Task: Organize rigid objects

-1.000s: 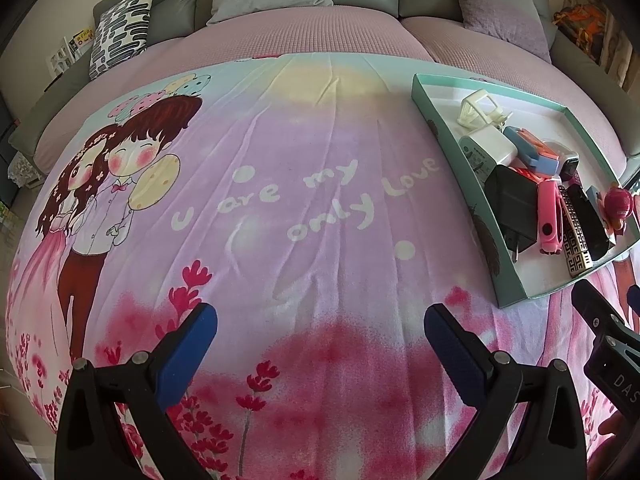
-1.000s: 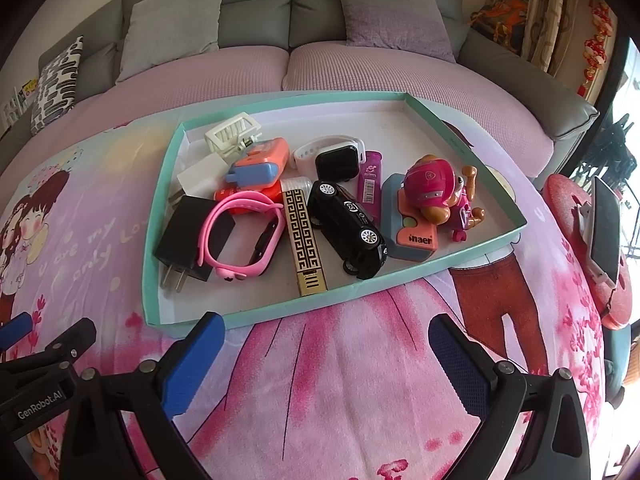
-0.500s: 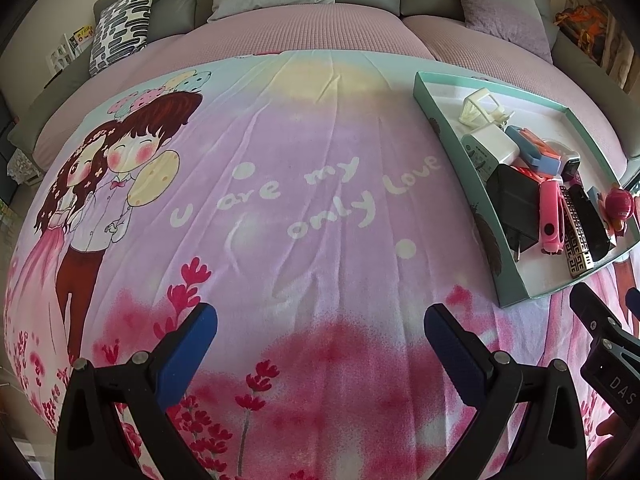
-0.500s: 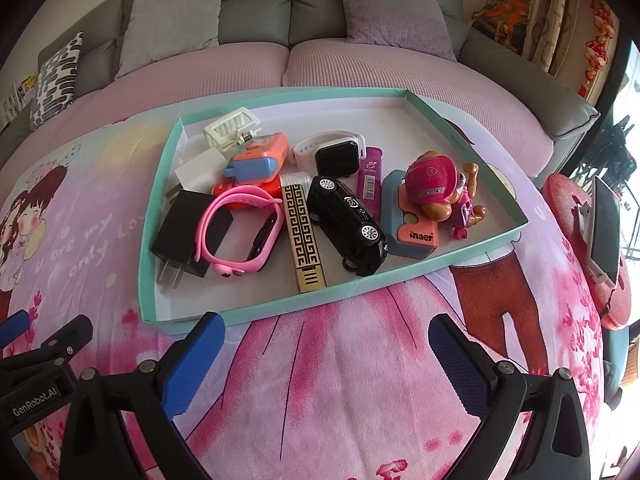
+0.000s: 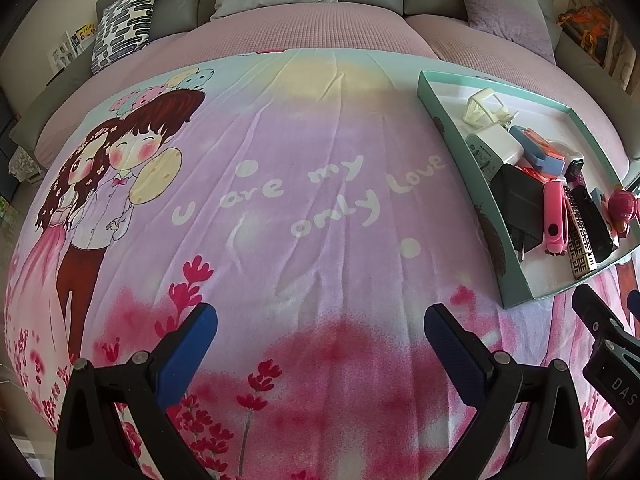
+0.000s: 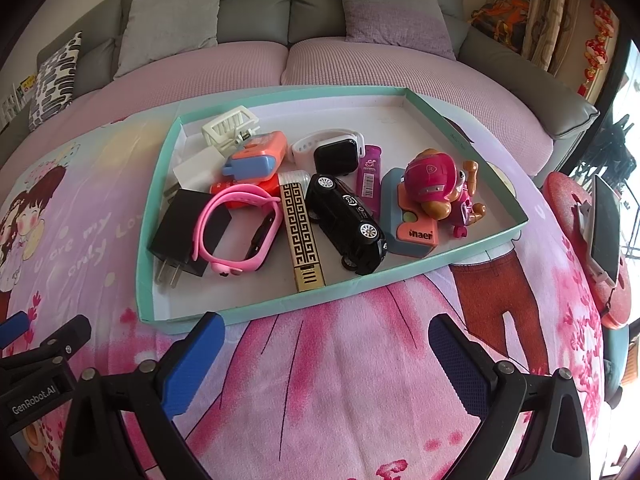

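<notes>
My finger pads: blue
Tray rim: teal
Toy car: black
Lighter beside car: gold-black fret pattern
Watch band: pink

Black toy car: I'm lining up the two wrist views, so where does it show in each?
Left wrist: black toy car, far right edge, seen end-on between the gold patterned bar and the pink pup toy.
Right wrist: centre of the tray, diagonal.
Shared landmark: the teal tray.
</notes>
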